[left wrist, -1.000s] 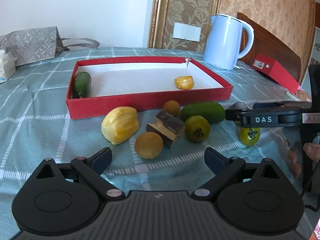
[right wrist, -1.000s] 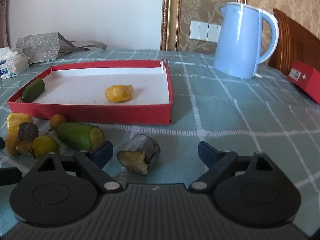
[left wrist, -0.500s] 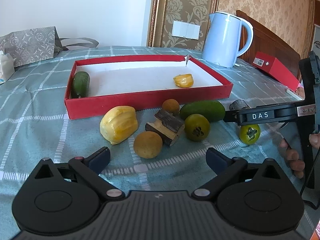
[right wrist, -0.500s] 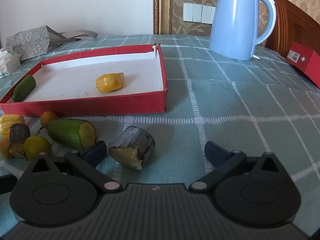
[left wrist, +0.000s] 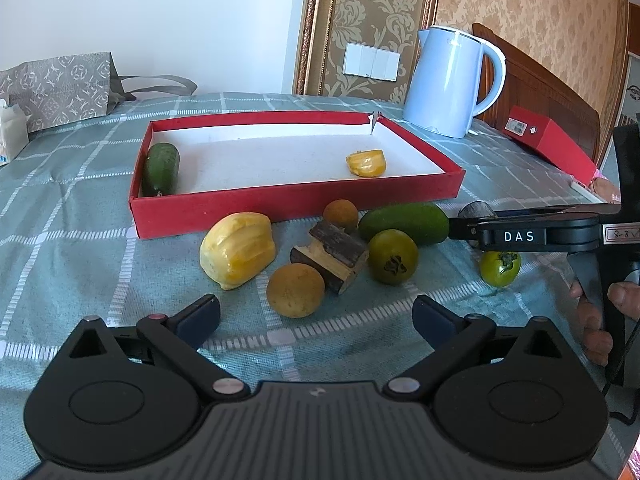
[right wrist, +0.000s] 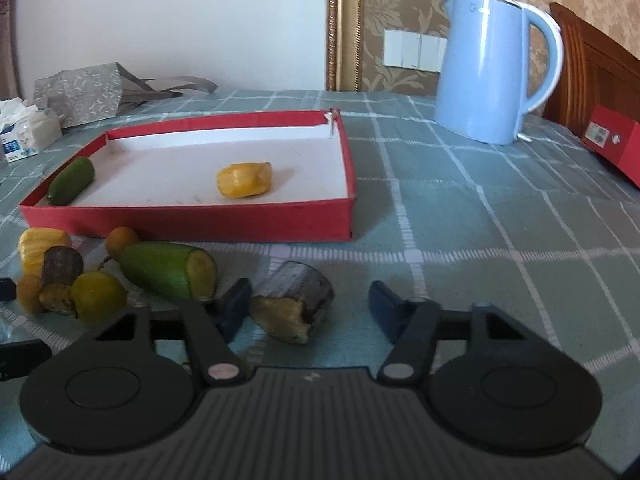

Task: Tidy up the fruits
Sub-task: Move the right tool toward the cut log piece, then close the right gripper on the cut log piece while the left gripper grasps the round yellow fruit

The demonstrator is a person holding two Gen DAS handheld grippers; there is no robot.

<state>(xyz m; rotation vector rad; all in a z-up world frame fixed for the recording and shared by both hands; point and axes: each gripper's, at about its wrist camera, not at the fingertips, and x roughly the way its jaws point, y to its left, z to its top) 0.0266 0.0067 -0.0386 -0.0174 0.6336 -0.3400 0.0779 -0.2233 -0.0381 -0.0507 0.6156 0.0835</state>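
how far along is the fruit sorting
Done: a green cucumber and a yellow piece lie in the red tray. In hand: the right hand-held gripper, jaws just closing, brackets a grey-skinned chunk without gripping it. Left: the fruits in front of the tray, including the green tomato.

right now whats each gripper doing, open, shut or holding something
Left gripper: open, holding nothing.
Right gripper: jaws have just been closing around the cut brown fruit piece; pads not yet pressing, so open.
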